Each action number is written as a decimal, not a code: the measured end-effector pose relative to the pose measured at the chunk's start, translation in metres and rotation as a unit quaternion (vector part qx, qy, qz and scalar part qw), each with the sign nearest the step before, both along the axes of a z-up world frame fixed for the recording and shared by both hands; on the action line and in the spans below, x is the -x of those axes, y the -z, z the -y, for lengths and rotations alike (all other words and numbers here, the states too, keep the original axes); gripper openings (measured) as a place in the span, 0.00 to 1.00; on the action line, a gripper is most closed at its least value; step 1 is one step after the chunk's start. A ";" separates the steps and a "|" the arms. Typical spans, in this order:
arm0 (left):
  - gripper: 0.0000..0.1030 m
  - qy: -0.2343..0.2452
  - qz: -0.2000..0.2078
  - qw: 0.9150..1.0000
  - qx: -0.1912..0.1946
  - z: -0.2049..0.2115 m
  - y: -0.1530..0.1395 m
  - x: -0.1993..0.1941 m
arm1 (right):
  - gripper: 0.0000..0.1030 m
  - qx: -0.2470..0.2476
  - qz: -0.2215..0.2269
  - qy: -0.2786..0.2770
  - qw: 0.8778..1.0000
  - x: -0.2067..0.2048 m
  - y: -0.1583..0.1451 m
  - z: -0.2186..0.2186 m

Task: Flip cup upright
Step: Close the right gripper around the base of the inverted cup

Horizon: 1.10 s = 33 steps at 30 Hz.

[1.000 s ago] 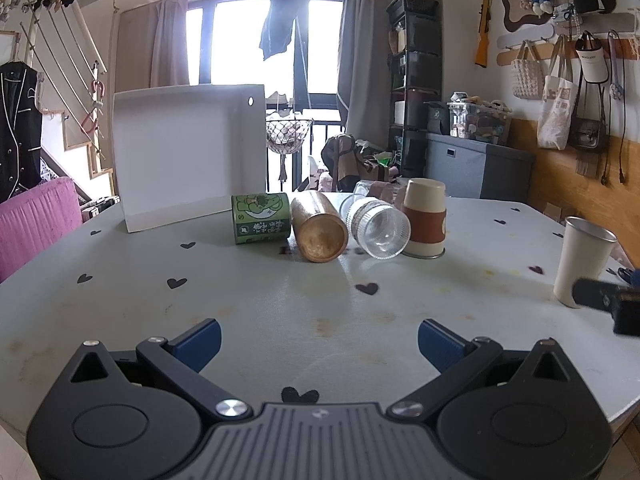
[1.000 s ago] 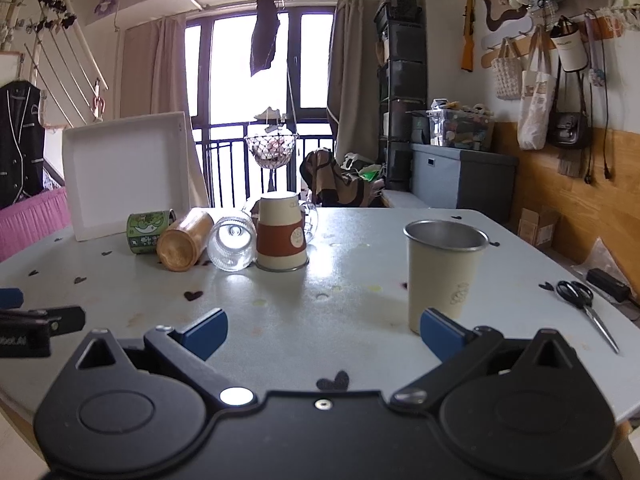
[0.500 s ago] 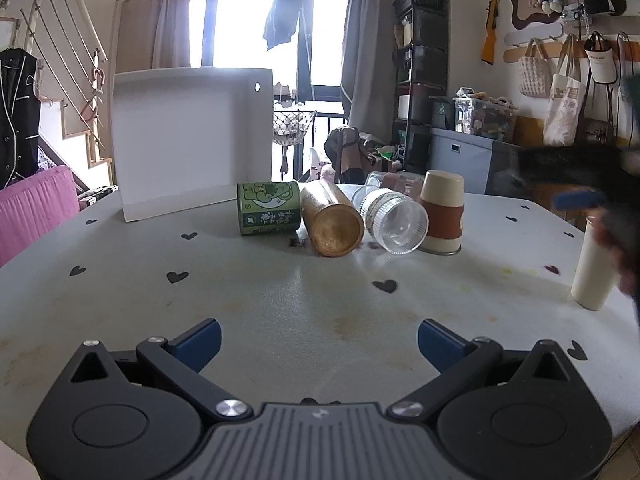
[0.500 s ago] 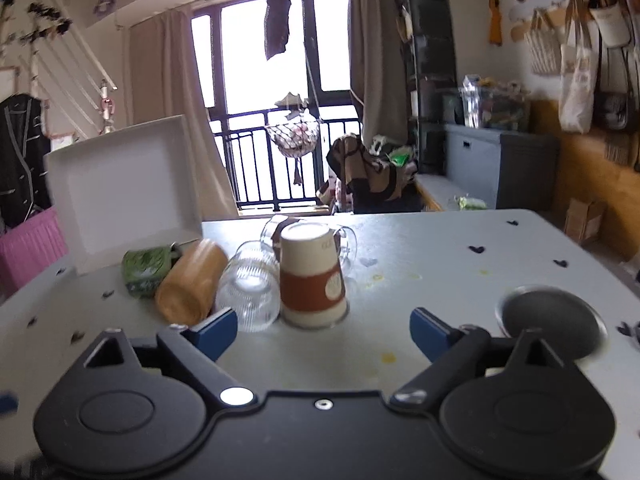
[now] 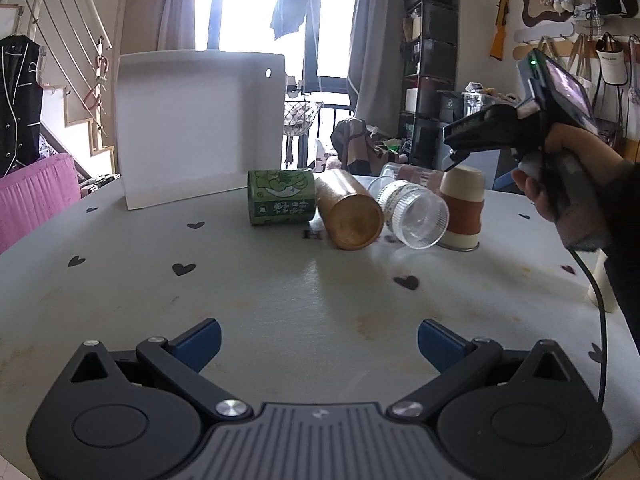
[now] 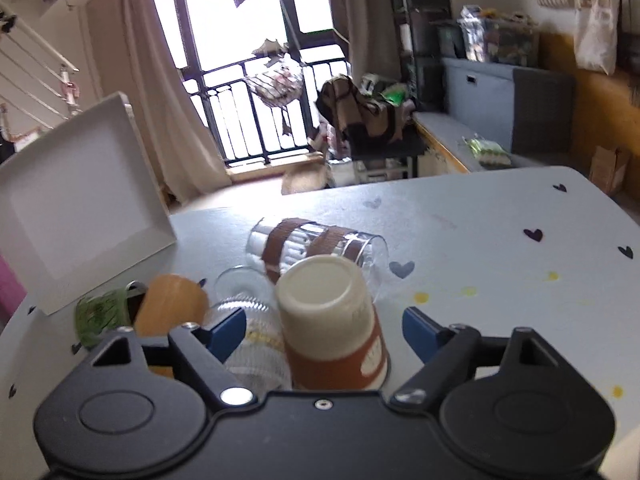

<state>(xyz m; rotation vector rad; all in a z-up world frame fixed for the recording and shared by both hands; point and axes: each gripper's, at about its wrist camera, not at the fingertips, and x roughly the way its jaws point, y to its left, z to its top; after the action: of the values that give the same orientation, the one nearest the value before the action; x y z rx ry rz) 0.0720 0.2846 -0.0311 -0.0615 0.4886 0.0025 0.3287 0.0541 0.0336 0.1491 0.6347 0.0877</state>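
A white tray (image 5: 192, 128) stands propped on edge near the far left edge of the desk (image 5: 280, 300), out of the way of the work. In front of it a row of containers runs across the far middle of the desk. A green can (image 5: 280, 197) lies on its side. A gold tumbler (image 5: 348, 214) lies beside it, touching or nearly so, with its closed end toward the left camera. A clear plastic cup (image 5: 416, 214) lies next, its mouth toward the same camera. The paper cup (image 6: 332, 320) ends the row, standing mouth down with its flat base uppermost, so it is probably the one to be flipped. Behind it a glass with brown bands (image 6: 316, 246) lies on its side toward the far edge.

The left gripper (image 5: 318, 342) hangs low over the near edge, well apart from the row, jaws spread wide with nothing between them; it seems to be kept back so the other hand has room.

The right gripper (image 6: 324, 330) is tilted down over the paper cup. Its jaws are wide open and flank the cup's sides without gripping. The angle suits a clamp on the cup's brown sleeve before a turn-over. The clear cup lies just beside the left jaw and could get knocked.
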 end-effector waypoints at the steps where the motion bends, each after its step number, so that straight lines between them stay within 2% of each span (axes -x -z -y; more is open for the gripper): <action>1: 1.00 -0.002 -0.001 1.000 0.000 -0.001 0.000 -0.001 | 0.81 -0.001 -0.002 -0.001 1.000 -0.005 0.001 -0.001; 3: 1.00 -0.006 -0.002 1.000 0.000 -0.003 0.000 -0.002 | 0.78 0.000 -0.009 -0.003 1.000 -0.013 0.003 -0.005; 6: 1.00 -0.009 -0.002 1.000 0.001 -0.005 0.000 -0.002 | 0.67 0.018 -0.015 -0.001 1.000 -0.022 0.006 -0.011; 7: 1.00 -0.009 -0.002 1.000 0.001 -0.004 0.000 -0.002 | 0.60 0.033 -0.011 0.001 0.999 -0.021 0.006 -0.013; 14: 1.00 -0.009 0.005 1.000 0.006 -0.003 -0.004 0.004 | 0.59 0.046 0.012 -0.011 0.999 0.022 0.007 -0.011; 21: 1.00 -0.007 0.006 1.000 0.020 -0.004 -0.007 0.014 | 0.59 0.042 0.064 -0.044 0.996 0.123 0.019 -0.005; 27: 1.00 0.003 0.010 1.000 0.023 0.004 -0.009 0.020 | 0.59 0.035 0.123 -0.048 0.991 0.205 0.031 0.007; 30: 1.00 0.005 0.013 1.000 0.022 0.008 -0.012 0.023 | 0.59 0.043 0.126 -0.054 0.990 0.205 0.027 0.003; 33: 1.00 0.005 0.019 1.000 0.024 0.006 -0.014 0.028 | 0.59 0.018 0.102 -0.056 0.993 0.177 0.012 0.008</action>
<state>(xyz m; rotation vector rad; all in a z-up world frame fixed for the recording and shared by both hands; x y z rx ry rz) 0.0436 0.2783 -0.0168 -0.1063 0.4517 -0.0208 0.1518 0.0458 0.0214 0.0673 0.4395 0.1975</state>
